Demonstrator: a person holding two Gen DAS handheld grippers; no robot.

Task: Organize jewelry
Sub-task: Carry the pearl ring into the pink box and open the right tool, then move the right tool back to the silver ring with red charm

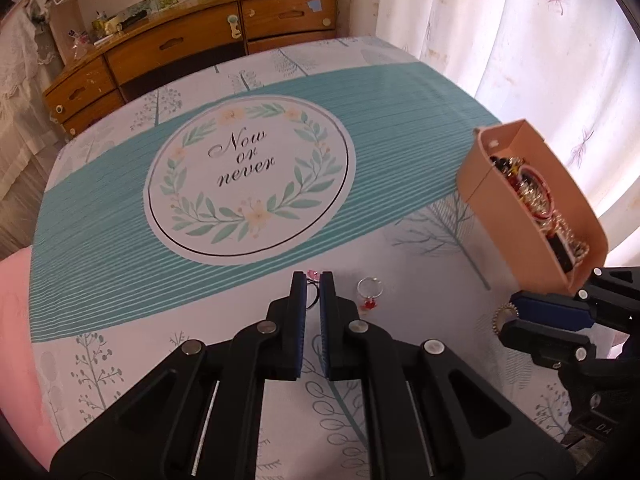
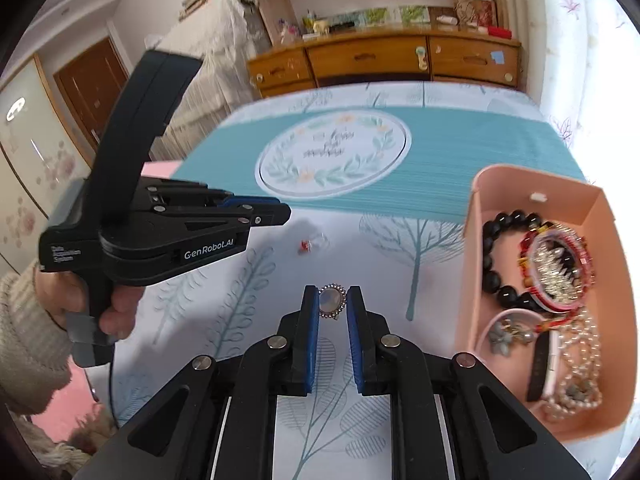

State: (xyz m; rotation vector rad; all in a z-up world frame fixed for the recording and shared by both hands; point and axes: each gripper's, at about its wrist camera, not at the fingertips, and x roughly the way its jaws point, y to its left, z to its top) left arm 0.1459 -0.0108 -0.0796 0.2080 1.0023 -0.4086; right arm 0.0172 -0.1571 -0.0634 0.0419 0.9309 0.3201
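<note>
Left claw [image 1: 313,286] clamped on small pink-topped ring [image 1: 312,276], just above tabletop [image 1: 420,276]. Right claw [image 2: 333,300] closed on round brooch [image 2: 331,301] w/ beaded rim. Both light, stiff, slippery; grip across edges. Box [image 2: 472,280] at right.

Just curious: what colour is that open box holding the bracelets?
Peach-pink cardboard box; clearest in the right wrist view.

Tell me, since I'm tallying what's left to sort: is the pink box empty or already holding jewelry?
Holding jewelry. The pink box contains a black bead bracelet, a red bangle and pearl strands.
</note>
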